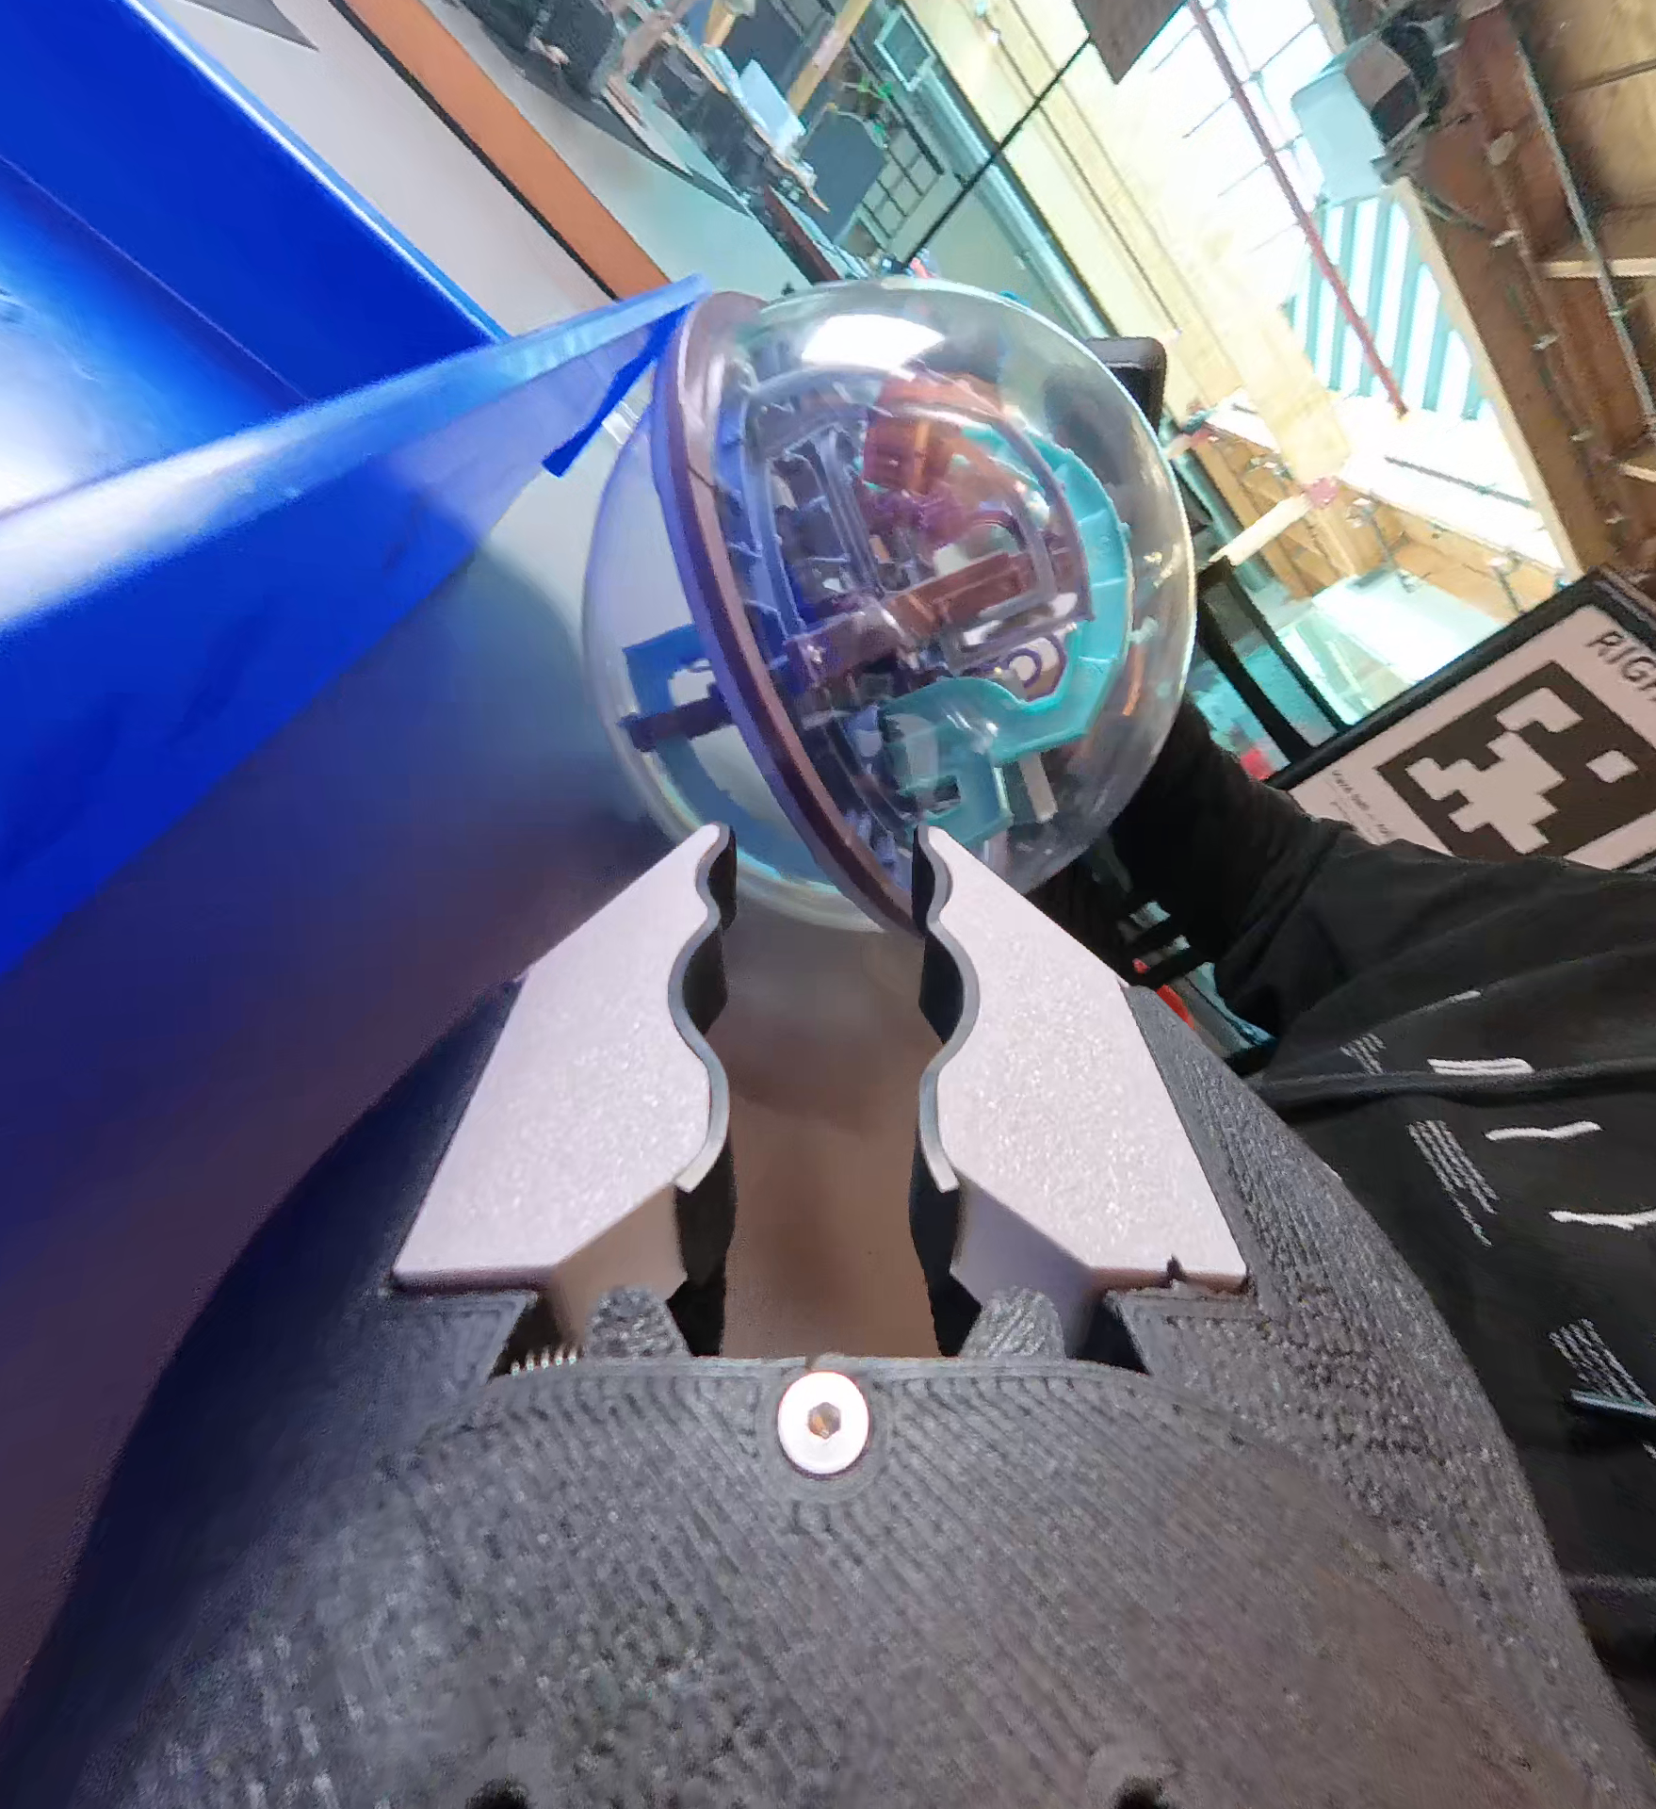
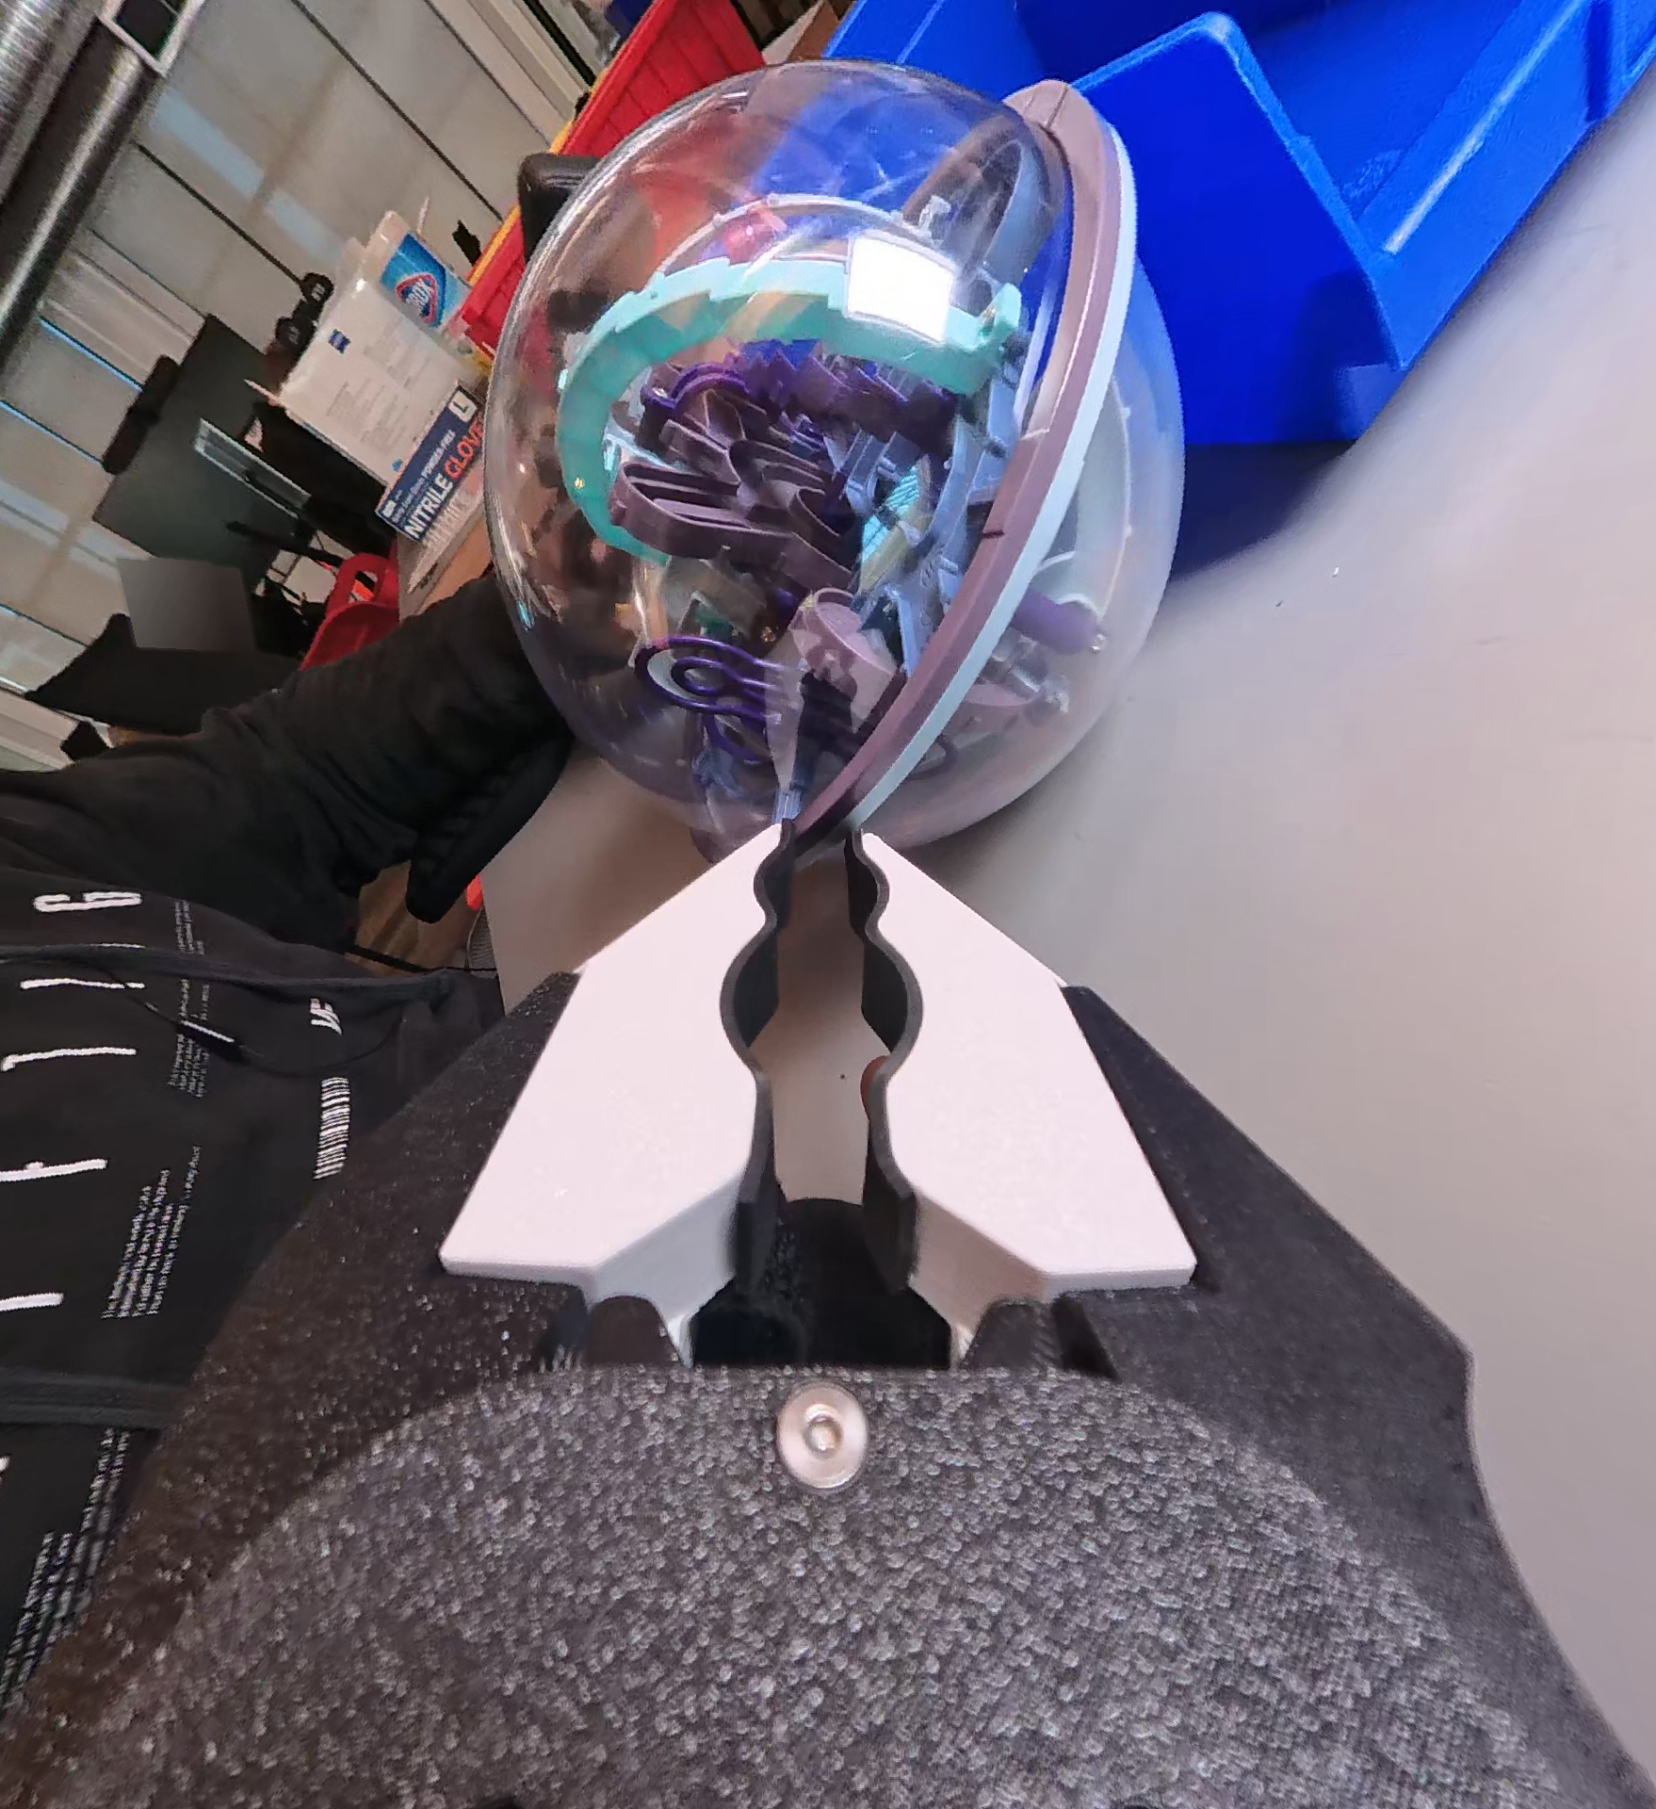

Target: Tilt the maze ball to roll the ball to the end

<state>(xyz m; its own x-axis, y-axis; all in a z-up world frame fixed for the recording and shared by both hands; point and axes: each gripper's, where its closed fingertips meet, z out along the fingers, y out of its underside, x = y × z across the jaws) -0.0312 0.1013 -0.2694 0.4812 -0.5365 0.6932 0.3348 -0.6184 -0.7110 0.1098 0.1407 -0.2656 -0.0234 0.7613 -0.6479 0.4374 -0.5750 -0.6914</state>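
The maze ball is a clear sphere with teal, purple and orange tracks inside and a dark rim band around its middle. My left gripper is closed to a narrow gap, both tips against the ball's lower shell beside the rim. In the right wrist view the ball is tilted, and my right gripper is shut on its rim band. The right gripper's tag plate shows behind the ball. I cannot make out the small ball inside.
A blue bin stands close on the ball's left; blue bins and a red bin lie beyond it. The grey table lies under the ball. A person's black sleeve is beside it. A box of gloves stands behind.
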